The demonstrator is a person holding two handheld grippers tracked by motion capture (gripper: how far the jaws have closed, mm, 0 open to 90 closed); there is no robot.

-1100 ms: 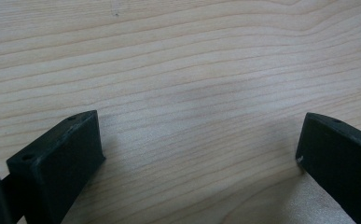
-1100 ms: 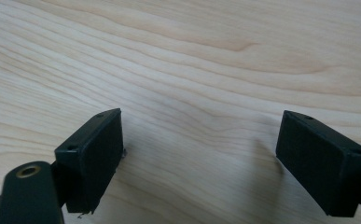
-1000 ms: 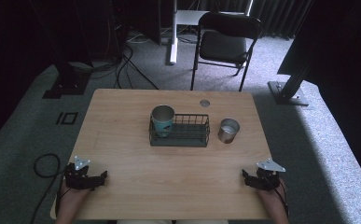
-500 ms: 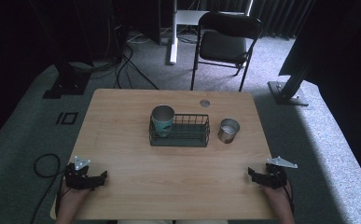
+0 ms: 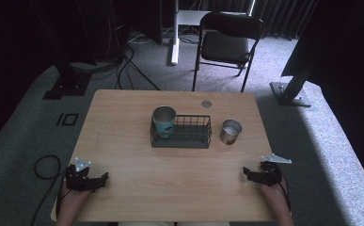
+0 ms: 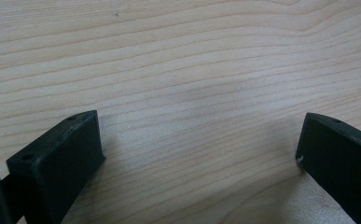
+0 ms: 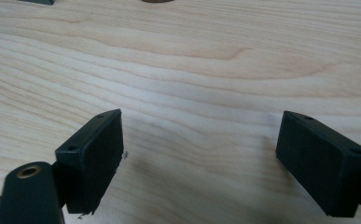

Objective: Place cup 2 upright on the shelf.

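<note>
A: High view: both grippers parked at the near edge of the table (image 5: 123, 117), well short of the wire basket (image 5: 182, 133). Left gripper (image 5: 105, 178) is near-left of the basket, right gripper (image 5: 245, 173) near-right. Both empty.

B: Jaw state?

A: Left gripper view: jaws wide apart, bare wood between them. Right gripper view: same, spread wide, nothing held.

B: Where are the cups?

A: Teal cup (image 5: 164, 120) stands upright inside the basket, at its left end. Metal cup (image 5: 230, 131) stands upright just right of the basket, outside it, apart from the wire.

B: My guess: metal cup goes in next?

A: Likely. The right gripper is closest. I'd come in level, jaws either side of the cup wall below the rim, and close gently, since it looks smooth and could slip. Lift clear of the basket wall before moving left, and set it down in the free right end, away from the teal cup.
</note>
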